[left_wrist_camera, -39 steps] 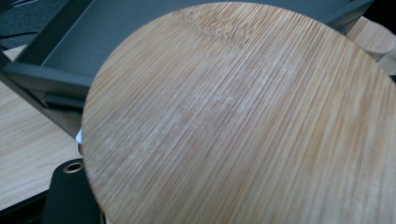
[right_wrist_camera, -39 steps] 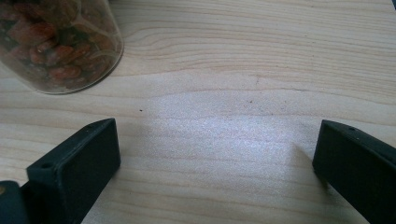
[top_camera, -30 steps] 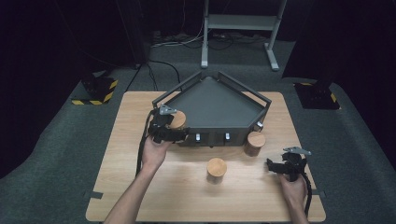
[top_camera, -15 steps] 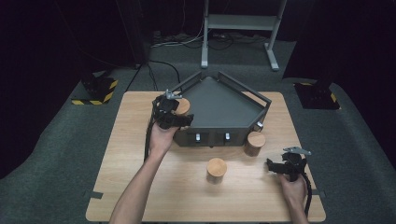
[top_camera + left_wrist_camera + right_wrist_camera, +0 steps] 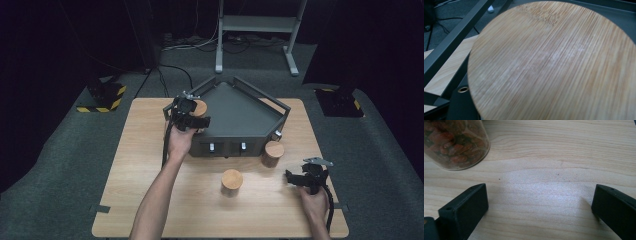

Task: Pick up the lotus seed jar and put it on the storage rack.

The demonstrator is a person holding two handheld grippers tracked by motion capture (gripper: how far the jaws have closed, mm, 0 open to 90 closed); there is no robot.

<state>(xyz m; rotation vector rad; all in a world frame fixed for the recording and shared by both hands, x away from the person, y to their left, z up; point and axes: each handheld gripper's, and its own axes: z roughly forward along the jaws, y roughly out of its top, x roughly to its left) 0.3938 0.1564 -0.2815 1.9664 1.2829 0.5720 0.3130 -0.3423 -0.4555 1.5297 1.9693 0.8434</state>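
Note:
A jar with a round bamboo lid (image 5: 200, 107) hangs over the left rim of the dark five-sided tray (image 5: 260, 95), and my left gripper (image 5: 198, 117) is shut on it. In the left gripper view that lid (image 5: 554, 65) is seen close up, with the tray's rail (image 5: 456, 35) behind it. My right gripper (image 5: 296, 178) rests low at the table's front right. Its jaws stand wide apart over bare wood in the right gripper view (image 5: 539, 205), with a glass jar of reddish-brown pieces (image 5: 454, 142) at the upper left.
Two more lidded jars stand on the wooden table (image 5: 140, 165): one (image 5: 232, 181) in the front middle, one (image 5: 273, 152) against the tray's right front corner. Dark carpet, cables and a metal stand (image 5: 255, 30) lie beyond the table.
My left hand has carried the jar away from me and to the right, from beside the tray's left front corner to above its left rim. The right hand has stayed put.

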